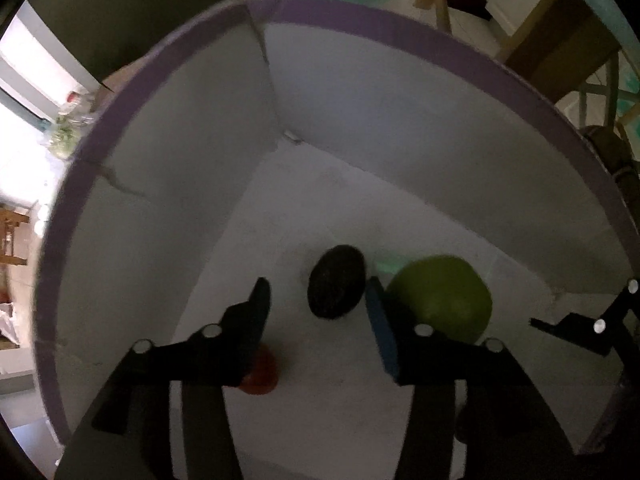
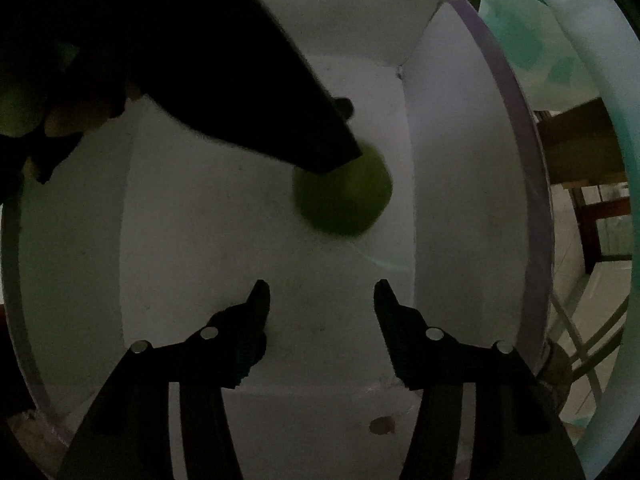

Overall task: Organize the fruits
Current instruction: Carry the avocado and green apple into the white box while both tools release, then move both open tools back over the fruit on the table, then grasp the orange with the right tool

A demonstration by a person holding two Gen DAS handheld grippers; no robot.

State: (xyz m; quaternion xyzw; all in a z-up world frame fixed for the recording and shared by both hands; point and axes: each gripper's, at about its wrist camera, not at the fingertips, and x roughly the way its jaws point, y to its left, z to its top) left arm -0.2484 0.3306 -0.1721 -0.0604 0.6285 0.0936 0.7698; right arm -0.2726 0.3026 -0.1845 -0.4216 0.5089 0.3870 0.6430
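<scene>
- The white box with a purple rim (image 1: 360, 20) filled both views; both grippers pointed steeply down into it, so the step in hand looked like dropping fruit into the box.
- The green fruit (image 1: 444, 296), the largest piece, lay on the box floor just right of the left gripper's right finger; in the right wrist view the same green fruit (image 2: 348, 204) sat ahead of the right gripper, partly covered by the dark body of the other tool.
- The left gripper (image 1: 318, 308) had its jaws apart. The dark avocado (image 1: 338, 286) lay on the floor between the fingertips, near or against the blue-padded right finger, clear of the left finger, so it looked released rather than gripped.
- The right gripper (image 2: 320, 300) stood with jaws apart and nothing between them, only bare white floor.
- A small red fruit (image 1: 262, 376) showed at the lower left, half hidden under the left finger; what kind it was could not be told.
- Judged from this, three fruits were already in the box. The next move seemed to call for lifting both grippers straight up and clear of the walls without nudging the avocado, then fetching any fruit left outside, which these views did not show.
</scene>
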